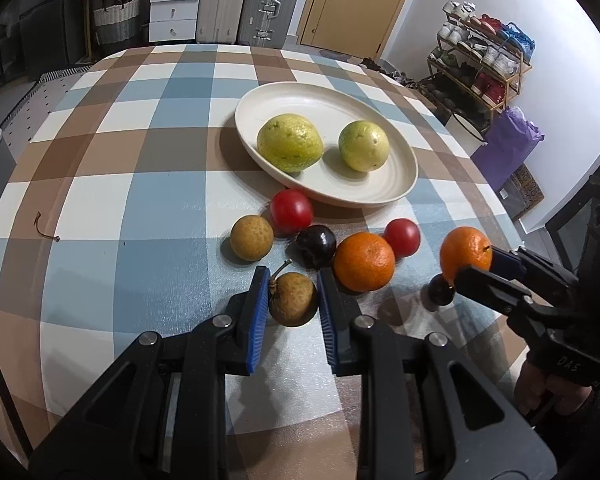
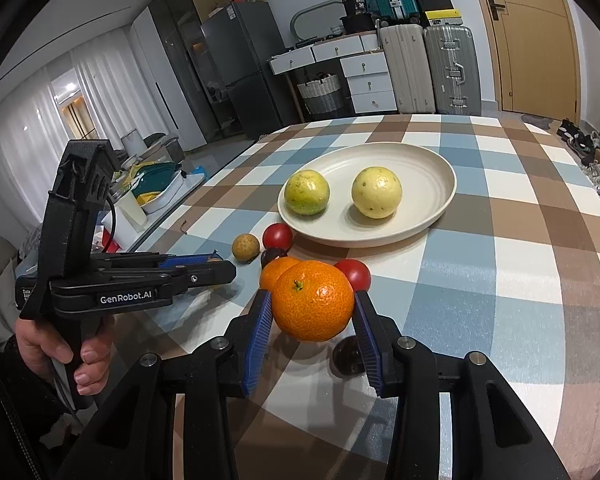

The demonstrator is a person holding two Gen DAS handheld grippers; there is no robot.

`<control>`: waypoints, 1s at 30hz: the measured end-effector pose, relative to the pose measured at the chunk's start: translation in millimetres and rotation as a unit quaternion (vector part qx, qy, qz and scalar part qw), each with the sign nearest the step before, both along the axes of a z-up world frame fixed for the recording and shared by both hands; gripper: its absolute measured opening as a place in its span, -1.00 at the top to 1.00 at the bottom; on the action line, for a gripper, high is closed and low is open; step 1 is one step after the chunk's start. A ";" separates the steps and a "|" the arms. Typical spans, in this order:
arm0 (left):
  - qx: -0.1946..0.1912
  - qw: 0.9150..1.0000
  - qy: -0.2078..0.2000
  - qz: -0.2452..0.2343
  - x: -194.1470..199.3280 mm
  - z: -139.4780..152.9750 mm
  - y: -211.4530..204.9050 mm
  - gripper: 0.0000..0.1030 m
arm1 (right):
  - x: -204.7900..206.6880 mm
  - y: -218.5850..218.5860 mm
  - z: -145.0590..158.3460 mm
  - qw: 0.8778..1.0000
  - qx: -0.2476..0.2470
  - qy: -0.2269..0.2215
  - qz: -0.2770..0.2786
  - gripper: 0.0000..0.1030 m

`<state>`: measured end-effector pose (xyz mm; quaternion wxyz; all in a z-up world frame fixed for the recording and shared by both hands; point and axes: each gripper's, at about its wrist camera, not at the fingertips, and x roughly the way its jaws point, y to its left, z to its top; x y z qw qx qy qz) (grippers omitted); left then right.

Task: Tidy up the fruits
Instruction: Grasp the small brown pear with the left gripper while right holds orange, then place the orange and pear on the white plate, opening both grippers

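Note:
A cream plate [image 1: 396, 196] [image 2: 440, 168] holds two yellow-green guavas [image 1: 290, 143] [image 2: 376, 192]. In front of it lie two red tomatoes [image 1: 291, 210], a brown longan [image 1: 252, 237], a dark plum [image 1: 317, 245], an orange [image 1: 364, 261] and a small dark fruit [image 1: 440, 290]. My left gripper [image 1: 294, 300] is closed around a stemmed brown longan [image 1: 292, 300] on the cloth. My right gripper [image 2: 312, 312] grips a second orange [image 2: 313, 306] [image 1: 465, 254], lifted above the table.
The table has a blue, brown and white checked cloth [image 1: 140, 184]. A loose brown stem [image 1: 44, 230] lies at the left. Suitcases, drawers and a shoe rack [image 1: 484, 64] stand beyond the table.

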<state>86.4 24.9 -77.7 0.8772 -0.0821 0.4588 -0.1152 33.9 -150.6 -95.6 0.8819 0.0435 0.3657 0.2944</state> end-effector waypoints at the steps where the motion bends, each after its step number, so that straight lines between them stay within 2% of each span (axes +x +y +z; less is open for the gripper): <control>1: -0.002 1.000 -0.001 -0.001 0.1 2.6 0.2 0.59 | 0.6 0.4 1.2 1.000 0.002 -0.001 0.001 0.20; 14: -0.012 0.999 -0.029 -0.007 21.7 41.5 -0.6 0.59 | 25.9 4.2 18.9 0.999 0.039 -0.002 0.006 0.20; 21: -0.032 0.999 -0.026 -0.017 53.5 56.2 -4.5 0.59 | 53.9 5.5 31.1 0.999 0.054 -0.003 0.001 0.20; 30: -0.022 0.999 -0.030 -0.035 100.0 69.2 -19.4 0.59 | 96.5 -3.1 38.8 0.997 0.074 0.015 -0.022 0.20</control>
